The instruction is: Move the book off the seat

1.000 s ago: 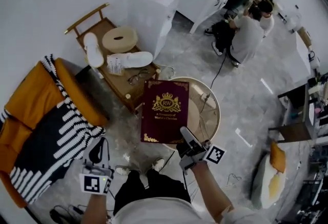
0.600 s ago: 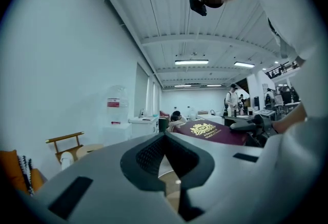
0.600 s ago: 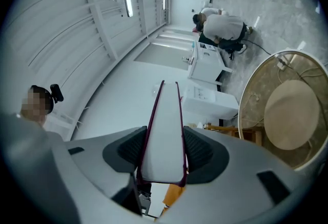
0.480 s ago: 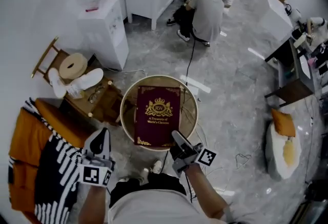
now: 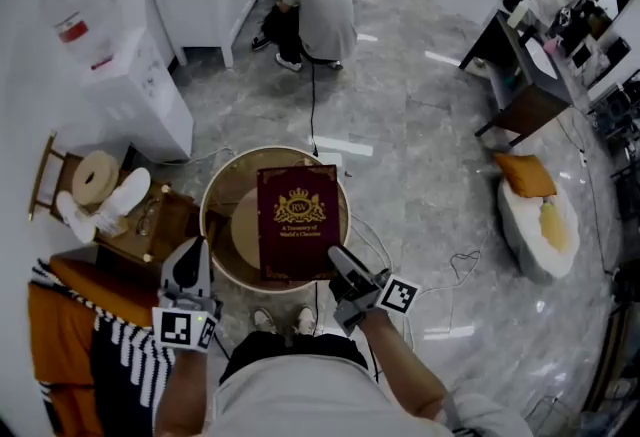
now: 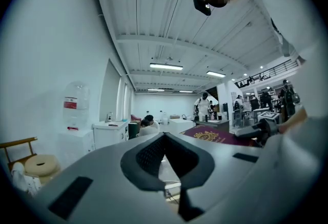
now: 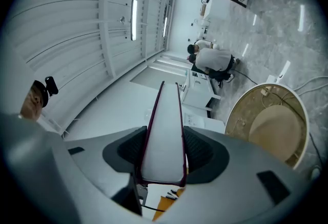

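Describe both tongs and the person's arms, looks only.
Left tongs and right tongs match: grey shells, black ribbed pads, and a white cube with black square markers at each rear. The forearms are bare below a pale top.

Your book [image 5: 298, 221] has a smooth maroon cover with a slight sheen and shiny gold stamping. Its page edge is matt white paper. The fingers [image 7: 196, 148] gripping it carry dark ribbed pads set in matt grey plastic. Below you the table [image 5: 225, 215] looks like pale wood, and the floor [image 5: 430, 175] is glossy grey marble.
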{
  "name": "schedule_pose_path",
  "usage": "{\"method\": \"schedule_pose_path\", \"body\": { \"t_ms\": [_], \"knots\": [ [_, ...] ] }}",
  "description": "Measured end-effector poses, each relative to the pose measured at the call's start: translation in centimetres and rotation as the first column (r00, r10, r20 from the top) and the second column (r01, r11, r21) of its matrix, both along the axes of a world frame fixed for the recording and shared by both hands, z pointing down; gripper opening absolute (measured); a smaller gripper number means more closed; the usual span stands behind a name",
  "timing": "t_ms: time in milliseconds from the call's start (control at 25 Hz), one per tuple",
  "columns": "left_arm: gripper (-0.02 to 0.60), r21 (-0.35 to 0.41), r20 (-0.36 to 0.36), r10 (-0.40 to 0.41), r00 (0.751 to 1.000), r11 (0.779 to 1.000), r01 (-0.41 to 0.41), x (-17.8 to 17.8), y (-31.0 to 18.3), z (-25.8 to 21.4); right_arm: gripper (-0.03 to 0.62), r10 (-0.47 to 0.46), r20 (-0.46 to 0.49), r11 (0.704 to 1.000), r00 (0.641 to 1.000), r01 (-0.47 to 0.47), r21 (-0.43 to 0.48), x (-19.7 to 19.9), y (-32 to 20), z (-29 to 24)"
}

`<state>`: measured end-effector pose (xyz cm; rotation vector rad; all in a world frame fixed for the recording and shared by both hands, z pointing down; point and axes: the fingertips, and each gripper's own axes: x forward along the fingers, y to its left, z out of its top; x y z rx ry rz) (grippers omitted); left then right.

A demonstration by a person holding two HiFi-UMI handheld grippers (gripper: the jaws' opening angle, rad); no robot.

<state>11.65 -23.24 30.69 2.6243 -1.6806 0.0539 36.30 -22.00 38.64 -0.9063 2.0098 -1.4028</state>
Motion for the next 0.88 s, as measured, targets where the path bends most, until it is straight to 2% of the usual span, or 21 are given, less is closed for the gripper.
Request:
{"method": "schedule_pose_path", "body": {
  "t_ms": [160,320,640,880],
  "knots": [
    [0.017,0.013,-0.01,0.093,0.996,0.996,-0.093,1.2,0.0,-0.2,0.236,0.089,0.016,0.996,0.996,-0.089,-0.025,1.0,1.8,-0.5],
    [0.017,-0.006,-0.016,0.135,0.991,0.991,-0.136,0.7,0.3,0.4,0.236,0.141,-0.017,0.989,0.99,-0.142,-0.039,1.0,2.8,0.0],
    [0.017,-0.065,-0.032,0.152,0.988,0.986,-0.154,-0.9,1.8,4.2,0.236,0.158,-0.063,0.984,0.985,-0.162,-0.075,0.1,2.6,3.6],
    [0.017,-0.136,-0.036,0.115,0.993,0.984,-0.119,-2.0,3.5,7.6,0.236,0.148,-0.083,0.977,0.985,-0.159,-0.141,-0.4,2.0,8.4]
  ]
}}
